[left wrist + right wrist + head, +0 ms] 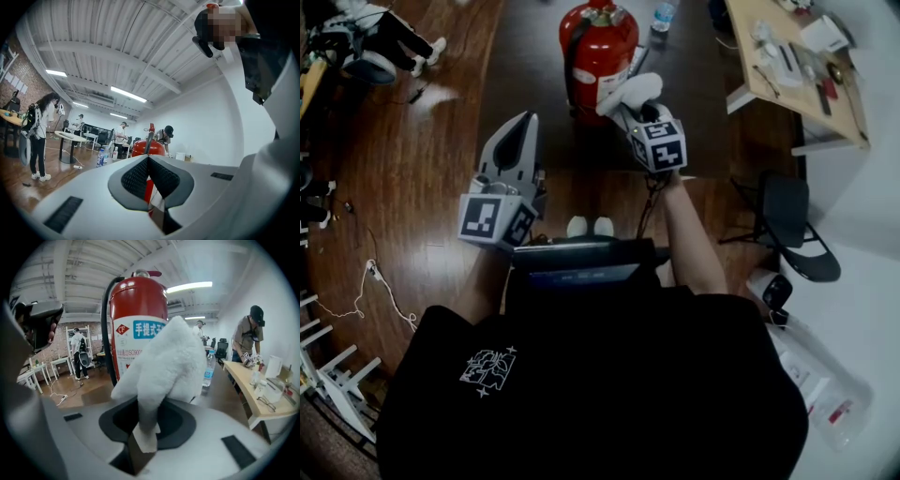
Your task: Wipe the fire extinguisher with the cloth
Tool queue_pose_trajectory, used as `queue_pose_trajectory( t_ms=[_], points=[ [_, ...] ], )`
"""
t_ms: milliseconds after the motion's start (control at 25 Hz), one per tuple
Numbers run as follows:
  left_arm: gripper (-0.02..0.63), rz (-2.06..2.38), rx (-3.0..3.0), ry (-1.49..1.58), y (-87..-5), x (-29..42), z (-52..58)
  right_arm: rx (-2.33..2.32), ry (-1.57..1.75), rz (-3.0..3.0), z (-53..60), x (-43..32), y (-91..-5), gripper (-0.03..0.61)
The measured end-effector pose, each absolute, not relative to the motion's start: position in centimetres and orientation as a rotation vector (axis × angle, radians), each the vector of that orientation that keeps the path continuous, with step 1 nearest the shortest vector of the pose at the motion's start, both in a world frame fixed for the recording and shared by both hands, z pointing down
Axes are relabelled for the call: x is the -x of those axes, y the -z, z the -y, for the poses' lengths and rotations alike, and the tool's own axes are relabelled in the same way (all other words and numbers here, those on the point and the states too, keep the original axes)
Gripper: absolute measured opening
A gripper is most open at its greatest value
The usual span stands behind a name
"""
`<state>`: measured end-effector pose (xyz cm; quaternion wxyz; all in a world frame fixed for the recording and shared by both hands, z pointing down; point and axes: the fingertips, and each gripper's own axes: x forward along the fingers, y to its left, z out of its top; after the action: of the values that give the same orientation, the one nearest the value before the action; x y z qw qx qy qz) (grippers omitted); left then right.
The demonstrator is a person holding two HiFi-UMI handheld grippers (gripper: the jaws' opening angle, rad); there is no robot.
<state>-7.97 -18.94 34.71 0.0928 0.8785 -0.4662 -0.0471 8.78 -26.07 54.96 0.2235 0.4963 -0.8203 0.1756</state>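
Observation:
A red fire extinguisher (598,52) with a black hose and a white label stands upright on the dark wooden floor; it rises close ahead in the right gripper view (138,315). My right gripper (630,111) is shut on a fluffy white cloth (630,94), which bulges out of the jaws (164,366) just in front of the extinguisher's label. My left gripper (517,141) is held to the left of the extinguisher, apart from it, its jaws shut with nothing between them. Past its jaws the extinguisher (149,150) shows in the left gripper view.
A water bottle (663,17) stands on the floor behind the extinguisher. A wooden table (797,70) with small items is at the upper right, a black chair (797,234) below it. Cables (370,281) lie on the floor at left. Several people stand further off (40,136).

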Motion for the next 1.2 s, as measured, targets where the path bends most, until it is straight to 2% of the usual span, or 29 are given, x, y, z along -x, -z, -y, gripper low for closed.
queue_pose_trajectory(
  t_ms=[400, 640, 920, 1200],
  points=[
    [0.000, 1.336, -2.633, 0.155, -34.5, 7.3, 19.2, -1.280, 0.120, 2.323, 26.2, -11.6, -38.9, 0.109],
    [0.000, 1.330, -2.636, 0.152, -34.5, 7.3, 19.1, -1.344, 0.247, 2.399, 29.5, -11.2, -31.9, 0.109],
    [0.000, 1.348, -2.629, 0.143, -34.7, 7.7, 19.1, -1.375, 0.179, 2.385, 30.2, -11.1, -35.4, 0.104],
    [0.000, 1.347, -2.622, 0.128, -34.9, 7.7, 19.1, -1.324, -0.114, 2.343, 29.7, -10.8, -47.7, 0.104]
  ],
)
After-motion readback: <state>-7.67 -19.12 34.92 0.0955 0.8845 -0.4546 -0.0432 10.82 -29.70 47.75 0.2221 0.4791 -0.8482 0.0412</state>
